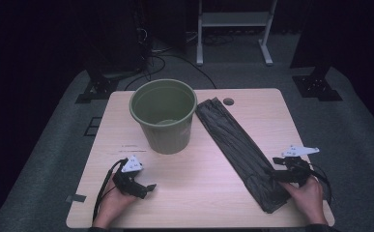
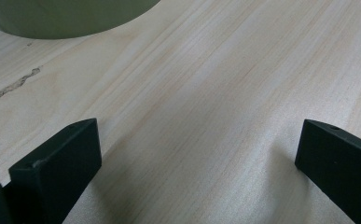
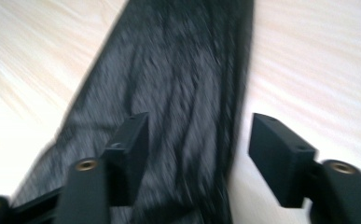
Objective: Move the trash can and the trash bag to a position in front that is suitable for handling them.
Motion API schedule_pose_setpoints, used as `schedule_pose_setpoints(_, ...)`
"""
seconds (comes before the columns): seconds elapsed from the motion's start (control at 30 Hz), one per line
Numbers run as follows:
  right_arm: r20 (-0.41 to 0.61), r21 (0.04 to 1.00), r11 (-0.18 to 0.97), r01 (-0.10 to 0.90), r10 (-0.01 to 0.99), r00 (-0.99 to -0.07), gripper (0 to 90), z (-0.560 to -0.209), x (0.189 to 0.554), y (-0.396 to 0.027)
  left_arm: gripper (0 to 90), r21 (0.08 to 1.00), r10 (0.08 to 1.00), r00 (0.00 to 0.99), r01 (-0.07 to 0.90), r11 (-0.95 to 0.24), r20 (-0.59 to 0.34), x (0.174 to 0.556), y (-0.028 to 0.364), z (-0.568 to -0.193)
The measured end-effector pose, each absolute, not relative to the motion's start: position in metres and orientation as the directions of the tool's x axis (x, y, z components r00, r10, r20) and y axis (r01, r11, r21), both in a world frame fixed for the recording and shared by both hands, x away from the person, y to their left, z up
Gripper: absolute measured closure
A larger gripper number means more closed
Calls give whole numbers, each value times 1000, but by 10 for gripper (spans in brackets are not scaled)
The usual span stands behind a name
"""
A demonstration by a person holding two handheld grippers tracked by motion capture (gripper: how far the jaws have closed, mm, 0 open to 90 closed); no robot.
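A pale wooden worktop [image 1: 199, 193] fills the centre of the high view. A green bin [image 1: 163, 115] stands upright at upper centre. Just to its right, a long folded black bag [image 1: 237, 147] lies flat, running diagonally from upper centre down to the lower right.

At lower right, a hand holds the right gripper [image 1: 283, 170] at the bag's lower end. In the right gripper view, which is blurred, its fingers [image 3: 131, 149] stand apart over the bag [image 3: 178, 93], one over the dark plastic and the other just past its edge, over bare wood; they are not pressing on it.

At lower left, the other hand holds the left gripper [image 1: 148, 188] low over bare worktop, well apart from the bag. In the left gripper view its fingers [image 2: 61, 163] are wide open with nothing between them, and the bin [image 2: 61, 16] curves across the upper left.
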State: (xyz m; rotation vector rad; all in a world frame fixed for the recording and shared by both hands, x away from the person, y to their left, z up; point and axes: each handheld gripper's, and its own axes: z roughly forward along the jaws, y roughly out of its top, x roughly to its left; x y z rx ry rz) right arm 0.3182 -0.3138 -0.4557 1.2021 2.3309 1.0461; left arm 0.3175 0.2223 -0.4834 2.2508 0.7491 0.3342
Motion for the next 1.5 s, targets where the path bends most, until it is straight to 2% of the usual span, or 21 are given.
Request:
schedule_pose_setpoints(0.07,55,727,382,571,796,-603,254,-453,325,-303,0,713,604,797,415,-565,15,318,222,-483)
schedule_pose_setpoints(0.13,55,723,392,569,788,-613,235,-453,331,-294,0,713,604,797,415,-565,15,318,222,-483)
schedule_pose_setpoints(0.47,34,686,452,570,763,-645,230,-462,364,-255,0,713,604,797,415,-565,15,318,222,-483)
schedule_pose_setpoints(0.6,31,658,467,591,767,-641,261,-470,372,-251,0,713,604,797,415,-565,15,318,222,-483)
schedule_pose_setpoints(0.7,18,650,470,596,775,-631,348,-471,374,-252,0,713,604,797,415,-565,15,318,222,-483)
schedule_pose_setpoints(0.8,12,656,470,591,776,-631,517,-470,372,-255,0,713,604,797,415,-565,15,317,222,-483)
schedule_pose_setpoints(0.9,11,663,469,584,773,-634,645,-470,369,-259,0,713,604,797,415,-565,15,317,222,-483)
schedule_pose_setpoints(1.07,18,662,465,588,774,-633,793,-470,365,-267,0,714,605,796,415,-564,15,317,222,-483)
schedule_pose_setpoints(1.3,31,657,450,605,786,-617,881,-469,353,-285,0,714,605,796,415,-564,15,317,222,-483)
schedule_pose_setpoints(1.5,30,651,436,622,803,-595,891,-469,338,-301,0,714,605,796,415,-564,15,317,222,-484)
